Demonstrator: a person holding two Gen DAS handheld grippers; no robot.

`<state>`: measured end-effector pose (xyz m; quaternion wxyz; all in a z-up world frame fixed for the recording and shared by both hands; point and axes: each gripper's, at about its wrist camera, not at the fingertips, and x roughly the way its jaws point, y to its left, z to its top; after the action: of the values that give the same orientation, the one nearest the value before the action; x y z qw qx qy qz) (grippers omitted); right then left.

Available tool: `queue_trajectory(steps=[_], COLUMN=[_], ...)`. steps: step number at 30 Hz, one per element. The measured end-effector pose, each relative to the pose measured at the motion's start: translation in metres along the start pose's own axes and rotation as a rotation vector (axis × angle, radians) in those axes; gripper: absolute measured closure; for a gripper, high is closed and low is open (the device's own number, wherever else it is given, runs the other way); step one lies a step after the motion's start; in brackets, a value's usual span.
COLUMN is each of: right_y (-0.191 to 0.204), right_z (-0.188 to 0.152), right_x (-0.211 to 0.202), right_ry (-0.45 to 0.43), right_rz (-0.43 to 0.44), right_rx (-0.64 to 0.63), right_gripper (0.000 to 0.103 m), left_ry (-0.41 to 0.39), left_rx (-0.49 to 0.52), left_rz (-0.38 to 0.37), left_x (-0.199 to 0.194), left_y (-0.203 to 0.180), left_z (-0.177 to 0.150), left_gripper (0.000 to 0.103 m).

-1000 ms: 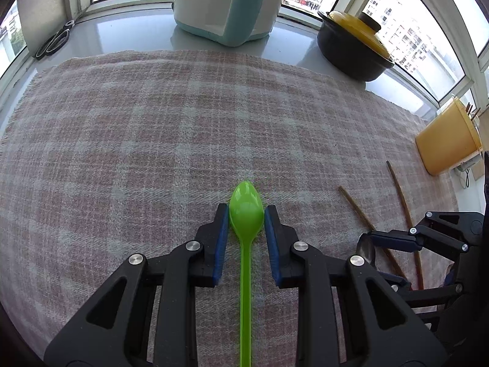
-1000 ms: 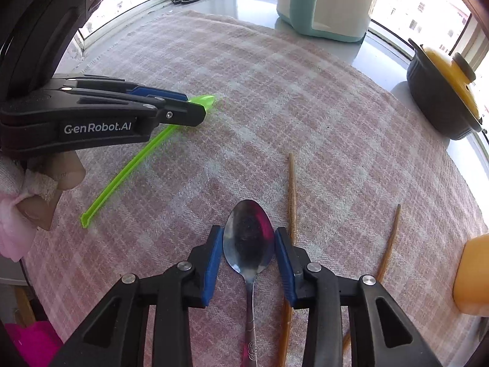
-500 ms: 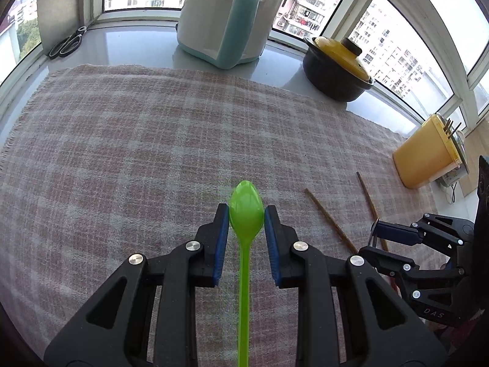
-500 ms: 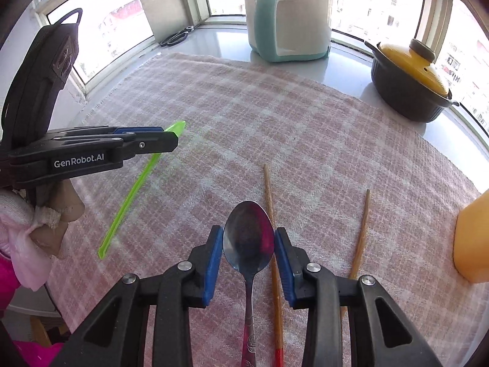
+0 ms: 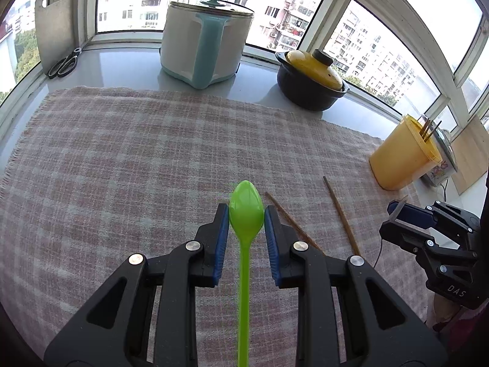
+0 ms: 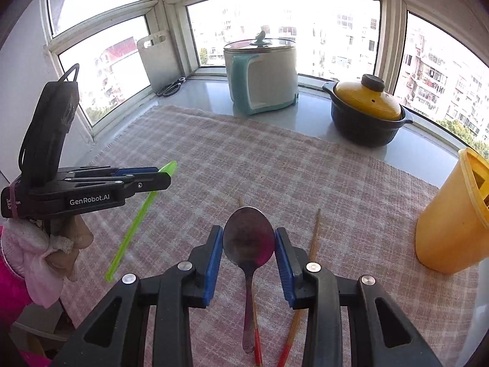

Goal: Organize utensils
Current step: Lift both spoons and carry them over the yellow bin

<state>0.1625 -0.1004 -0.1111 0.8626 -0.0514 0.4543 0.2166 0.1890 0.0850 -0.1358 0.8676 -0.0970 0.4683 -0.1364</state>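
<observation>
Above the checked cloth (image 5: 128,159) on the desk, the green spoon (image 5: 246,211) sits pinched in the left tool (image 5: 246,229). Beside it, the right tool (image 6: 248,250) grips a metal spoon (image 6: 248,240). 2 chopsticks (image 6: 314,232) lie below, near a yellow holder (image 6: 452,223).

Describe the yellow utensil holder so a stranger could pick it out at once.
Start at the pink plaid cloth covering the counter by the windows. At its right edge stands the yellow utensil holder, a tall plastic tub. Unlike the yellow-lidded black pot nearby, it is open-topped, with sticks poking out.
</observation>
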Motion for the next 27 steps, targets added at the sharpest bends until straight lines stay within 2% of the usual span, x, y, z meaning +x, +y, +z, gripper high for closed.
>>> queue_trajectory(steps=[16,27], right_y=[-0.036,-0.089], right_z=[-0.002,-0.007], right_x=[-0.055,-0.109], right_ry=[-0.117,-0.205], right_rz=[-0.019,-0.072], right_rx=[0.079,0.165], right_gripper=[0.069,0.069], left_ry=[-0.085,-0.161], left_rx=[0.028,0.044], left_rz=[-0.039,-0.138], left_x=[-0.029,-0.035], left_y=[-0.046,-0.106], left_z=[0.018,0.045], left_gripper=[0.08,0.08])
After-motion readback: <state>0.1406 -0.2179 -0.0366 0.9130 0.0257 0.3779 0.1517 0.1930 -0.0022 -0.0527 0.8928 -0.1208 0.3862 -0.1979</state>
